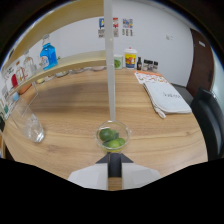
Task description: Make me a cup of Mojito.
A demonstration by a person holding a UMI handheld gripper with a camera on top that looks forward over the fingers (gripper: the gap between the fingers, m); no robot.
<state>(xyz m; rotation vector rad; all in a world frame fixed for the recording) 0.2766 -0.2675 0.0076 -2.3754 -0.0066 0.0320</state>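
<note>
The gripper (114,162) looks clamped on a long pale muddler (111,75) standing in the lime bowl (113,137).

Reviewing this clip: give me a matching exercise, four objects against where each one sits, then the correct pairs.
Objects:
1. small clear glass bowl of green limes
2. empty clear drinking glass
3. blue liquid bottle
4. white folded cloth

Places:
A. on the raised shelf at the back
B. just ahead of the gripper
C. on the wooden table, beside orange printed paper
D. near the table's edge, below the shelf

Pairs: 1-B, 2-D, 3-A, 4-C
</note>
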